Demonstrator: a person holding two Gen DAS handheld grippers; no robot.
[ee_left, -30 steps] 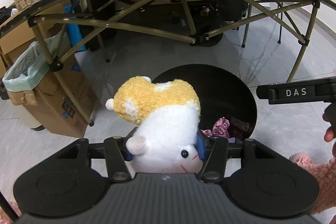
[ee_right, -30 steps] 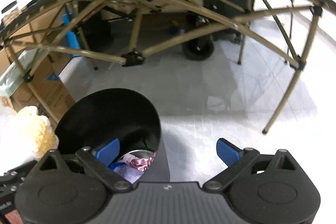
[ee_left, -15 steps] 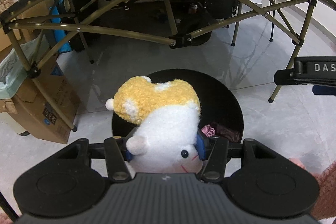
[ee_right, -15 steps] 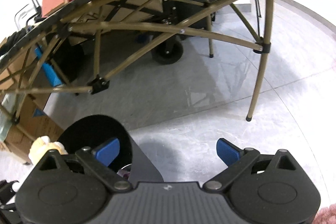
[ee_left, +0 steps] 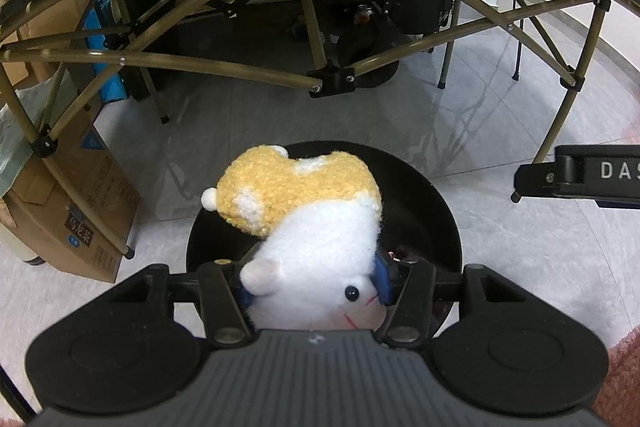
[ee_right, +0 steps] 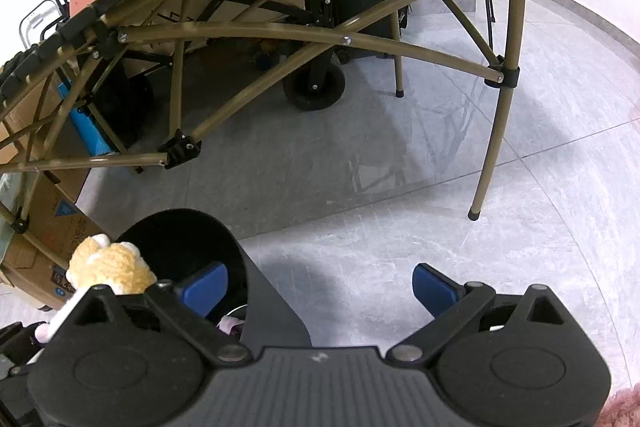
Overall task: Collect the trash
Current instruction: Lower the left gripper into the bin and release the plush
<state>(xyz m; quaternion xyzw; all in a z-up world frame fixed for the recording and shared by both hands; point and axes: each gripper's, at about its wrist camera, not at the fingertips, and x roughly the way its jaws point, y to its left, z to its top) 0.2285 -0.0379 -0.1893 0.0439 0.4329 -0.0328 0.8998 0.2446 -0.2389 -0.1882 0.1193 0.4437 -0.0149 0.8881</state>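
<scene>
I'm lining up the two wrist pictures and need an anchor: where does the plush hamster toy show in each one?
Left wrist view: the plush hamster toy fills the lower centre, clamped in the left hand-held gripper, over the black trash bin.
Right wrist view: the toy peeks in at the lower left edge.
Shared landmark: the black trash bin, directly behind the toy in both.

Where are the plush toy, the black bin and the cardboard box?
plush toy (ee_left: 320,227): left wrist view, on its white belly.
black bin (ee_left: 424,203): left wrist view, on the inner wall to the toy's right.
cardboard box (ee_left: 72,211): left wrist view, on its front face.
</scene>
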